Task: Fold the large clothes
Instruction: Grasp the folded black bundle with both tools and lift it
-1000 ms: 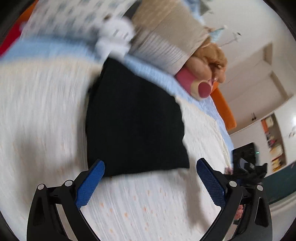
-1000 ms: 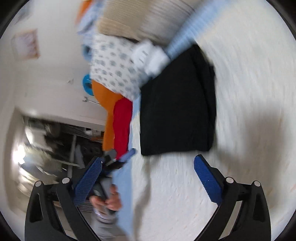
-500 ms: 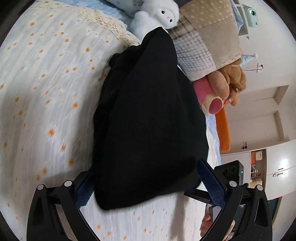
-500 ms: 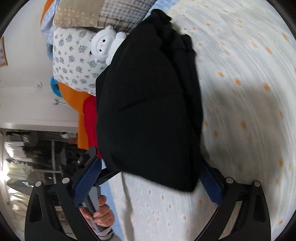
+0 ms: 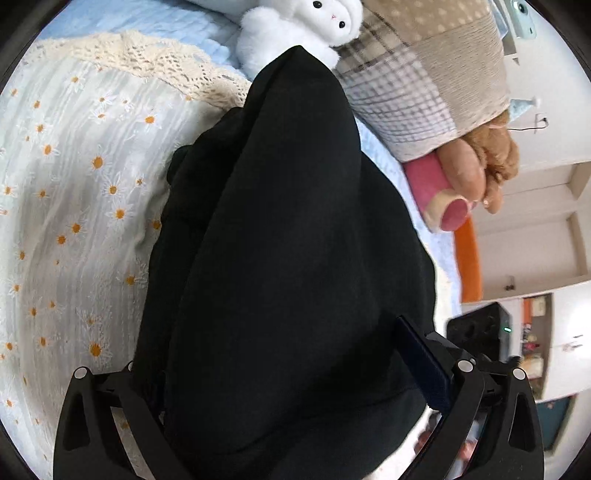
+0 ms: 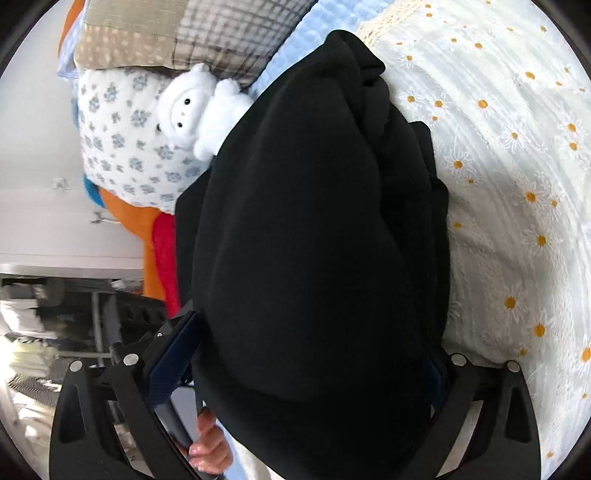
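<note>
A folded black garment lies in a thick bundle on the white daisy-print bedspread. My left gripper is open and straddles the near end of the bundle; cloth hides its left finger, and the right blue pad shows beside the cloth. In the right wrist view the same black garment fills the gap of my right gripper, which is also open, with its left pad clear of the fabric. The two grippers hold the bundle from opposite sides.
A white plush toy touches the garment's far end, in front of a plaid pillow and a floral pillow. A brown plush bear lies at the right. A hand grips the other tool's handle. The bedspread stretches away to the side.
Both grippers have moved forward onto the black garment. One second ago it lay ahead of the fingertips; now it fills the space between them. The finger spread looks unchanged.
</note>
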